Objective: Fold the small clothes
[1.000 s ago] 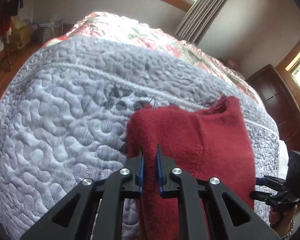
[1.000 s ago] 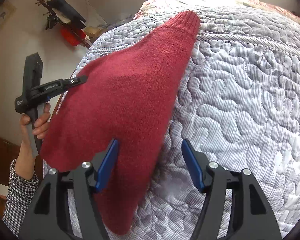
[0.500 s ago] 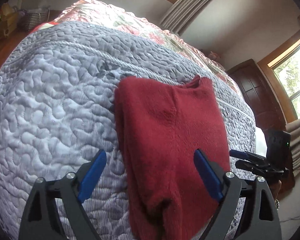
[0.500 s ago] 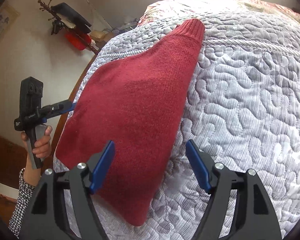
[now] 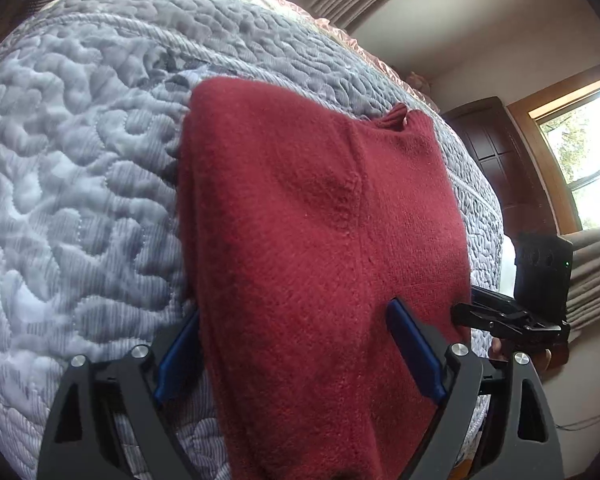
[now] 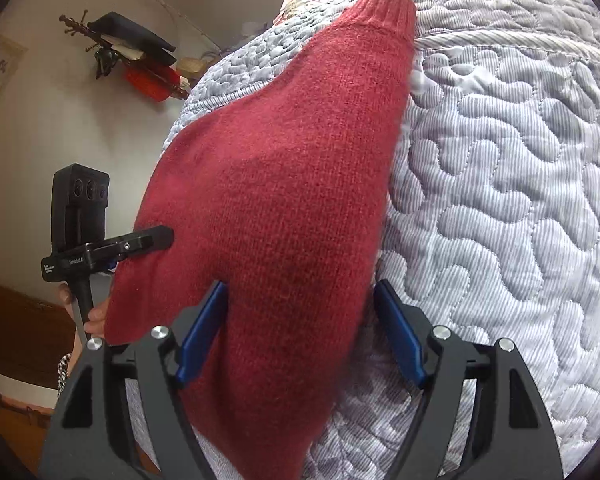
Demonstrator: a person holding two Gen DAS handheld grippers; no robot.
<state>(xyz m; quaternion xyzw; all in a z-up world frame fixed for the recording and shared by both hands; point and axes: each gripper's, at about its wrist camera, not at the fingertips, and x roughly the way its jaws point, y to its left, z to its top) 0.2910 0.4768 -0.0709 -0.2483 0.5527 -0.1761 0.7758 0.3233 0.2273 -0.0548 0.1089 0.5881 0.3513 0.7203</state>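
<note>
Red knit sweater (image 5: 320,240) lies folded lengthwise on the quilted bed (image 5: 80,200), filling mid-frame. Left claw (image 5: 296,352) and right claw (image 6: 300,328) both gape apart, straddling its near hem. Next probably: pinch that hem, fold upward toward the cuff (image 6: 384,8).

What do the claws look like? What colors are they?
Each claw is a black frame with triangle cut-outs and round silver bolts, ending in two flat blue fingers. The left claw and right claw match. Each has a boxy black top and a handle; the left one carries small white lettering.
</note>
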